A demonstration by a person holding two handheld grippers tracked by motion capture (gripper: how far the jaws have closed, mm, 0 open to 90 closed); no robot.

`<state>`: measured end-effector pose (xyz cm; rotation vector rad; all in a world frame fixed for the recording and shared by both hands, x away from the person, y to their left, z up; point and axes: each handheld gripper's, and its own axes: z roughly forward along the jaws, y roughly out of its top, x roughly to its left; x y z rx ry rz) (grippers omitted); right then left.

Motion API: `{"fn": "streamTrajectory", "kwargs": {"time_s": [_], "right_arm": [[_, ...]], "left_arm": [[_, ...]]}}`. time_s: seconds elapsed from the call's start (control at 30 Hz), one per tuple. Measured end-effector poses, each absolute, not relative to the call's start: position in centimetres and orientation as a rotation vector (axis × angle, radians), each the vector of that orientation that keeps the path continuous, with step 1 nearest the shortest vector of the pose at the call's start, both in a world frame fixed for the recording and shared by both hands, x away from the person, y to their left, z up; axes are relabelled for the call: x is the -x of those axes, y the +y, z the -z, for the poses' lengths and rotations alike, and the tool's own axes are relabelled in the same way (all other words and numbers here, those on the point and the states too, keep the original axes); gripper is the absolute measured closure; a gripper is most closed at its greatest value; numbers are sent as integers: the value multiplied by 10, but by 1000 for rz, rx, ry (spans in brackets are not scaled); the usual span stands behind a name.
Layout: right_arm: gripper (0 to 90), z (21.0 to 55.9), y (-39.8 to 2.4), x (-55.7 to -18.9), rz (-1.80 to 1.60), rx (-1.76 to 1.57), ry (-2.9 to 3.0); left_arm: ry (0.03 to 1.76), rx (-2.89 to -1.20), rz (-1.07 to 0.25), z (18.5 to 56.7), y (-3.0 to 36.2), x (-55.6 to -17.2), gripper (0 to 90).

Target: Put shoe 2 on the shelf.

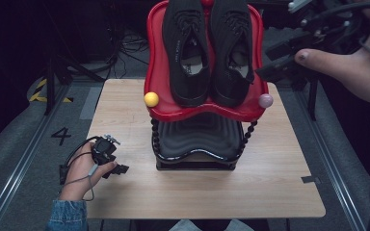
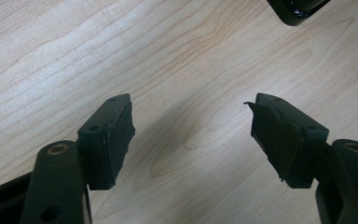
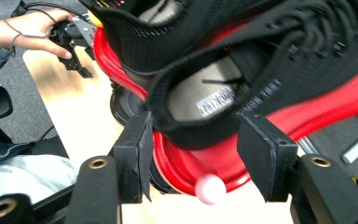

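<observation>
Two black knit shoes, one (image 1: pixel 188 48) on the left and one (image 1: pixel 232 48) on the right, lie side by side on the red upper shelf (image 1: pixel 156 72) of a small rack, heels toward me. My right gripper (image 1: pixel 269 72) hovers at the rack's right side, close to the right shoe's heel. In the right gripper view that gripper (image 3: pixel 195 119) is open, and the heel of the near shoe (image 3: pixel 242 60) sits just beyond the gap with neither pad touching it. My left gripper (image 1: pixel 118 169) rests low over the table's left part. In its own view the left gripper (image 2: pixel 189 105) is open over bare wood.
The rack has a black lower shelf (image 1: pixel 197 139) under the red one, a yellow ball (image 1: pixel 151 99) on its left corner and a pink ball (image 1: pixel 265 100) on its right. The wooden table (image 1: pixel 279 183) ends at rails and a dark floor on both sides.
</observation>
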<state>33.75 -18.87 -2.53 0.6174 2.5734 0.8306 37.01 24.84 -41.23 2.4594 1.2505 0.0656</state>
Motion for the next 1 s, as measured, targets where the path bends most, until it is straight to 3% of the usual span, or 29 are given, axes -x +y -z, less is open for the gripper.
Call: {"fn": "streamTrajectory", "kwargs": {"time_s": [0.67,1.0], "right_arm": [[435,37,-261,-338,-810,-781,2522],[422,64,-282,-345,-780,-864,2540]], "left_arm": [[1306,-2431,-72,413,258,-360,302],[1293,-2435,-74,414,258,-361,299]]}}
